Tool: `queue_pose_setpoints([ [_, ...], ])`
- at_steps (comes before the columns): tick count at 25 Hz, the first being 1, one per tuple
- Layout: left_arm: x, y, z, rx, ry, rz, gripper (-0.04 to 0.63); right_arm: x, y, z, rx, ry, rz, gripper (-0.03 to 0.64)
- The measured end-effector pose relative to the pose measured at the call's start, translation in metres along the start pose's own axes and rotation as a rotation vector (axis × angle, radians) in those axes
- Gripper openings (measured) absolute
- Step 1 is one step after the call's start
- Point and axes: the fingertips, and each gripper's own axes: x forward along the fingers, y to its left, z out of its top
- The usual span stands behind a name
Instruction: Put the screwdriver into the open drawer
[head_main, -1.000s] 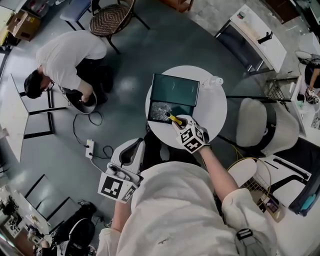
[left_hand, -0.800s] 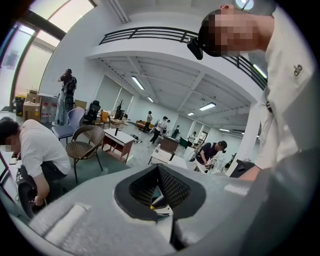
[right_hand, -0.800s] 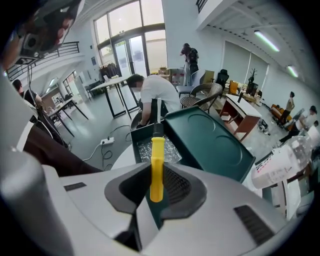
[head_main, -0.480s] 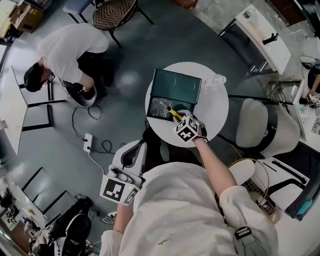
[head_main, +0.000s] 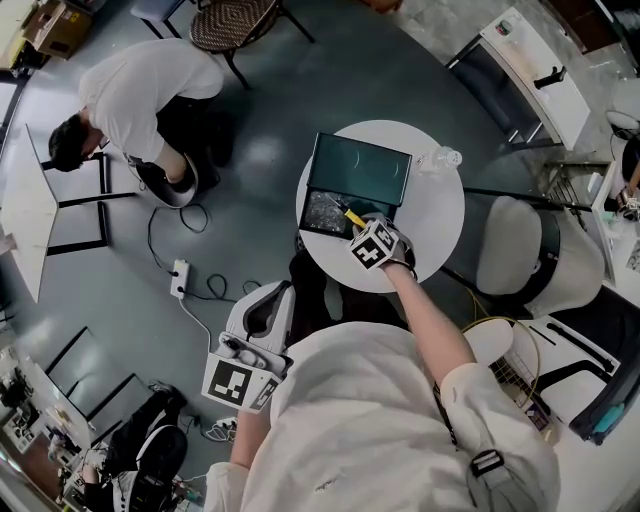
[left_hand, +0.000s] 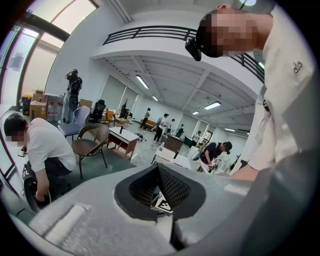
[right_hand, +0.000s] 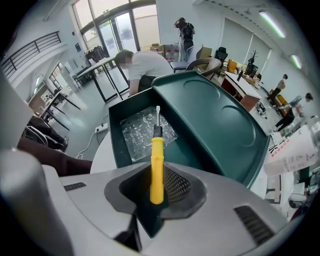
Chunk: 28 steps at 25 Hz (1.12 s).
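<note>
A yellow-handled screwdriver (right_hand: 156, 162) sits clamped in my right gripper (right_hand: 156, 187), its metal tip pointing out over the open drawer (right_hand: 142, 132) of a dark green box (right_hand: 215, 120). From the head view, the right gripper (head_main: 362, 232) hovers at the drawer's (head_main: 322, 214) front right corner, the screwdriver (head_main: 353, 217) slanting over it. Clear crinkled plastic lines the drawer bottom. My left gripper (head_main: 262, 312) hangs low beside my body, away from the table; its jaws are together with nothing between them (left_hand: 159, 192).
The green box stands on a small round white table (head_main: 430, 235). A clear plastic bottle (head_main: 440, 158) lies at the table's far right edge. A white chair (head_main: 520, 255) is to the right. A person (head_main: 140, 95) crouches on the floor at left, with a power strip (head_main: 180, 278) nearby.
My right gripper has moved slightly forward and up with the screwdriver, bringing it over the drawer's front corner. The left gripper has stayed low by my side.
</note>
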Motion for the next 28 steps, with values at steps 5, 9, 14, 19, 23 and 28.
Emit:
queue_pose_setpoints([
  [5,-0.003,0.003,0.001,0.001,0.002,0.003,0.009,0.002,-0.005,0.006,0.057,0.018,-0.017,0.078],
  [9,-0.004,0.004,0.002,0.0,0.002,0.005,0.009,0.006,-0.007,0.007,0.093,0.04,-0.021,0.078],
  [14,-0.006,0.005,0.001,0.001,-0.001,0.011,0.009,0.012,-0.008,0.002,0.113,0.074,-0.024,0.078],
  [19,-0.011,0.007,0.0,0.0,0.0,0.022,0.009,0.016,-0.008,0.002,0.152,0.079,-0.024,0.078],
  [23,-0.014,0.007,0.001,-0.001,-0.001,0.026,0.009,0.015,-0.008,0.002,0.154,0.086,-0.032,0.08],
  [28,-0.016,0.007,0.001,0.0,-0.004,0.027,0.009,0.015,-0.009,0.001,0.133,0.086,-0.039,0.083],
])
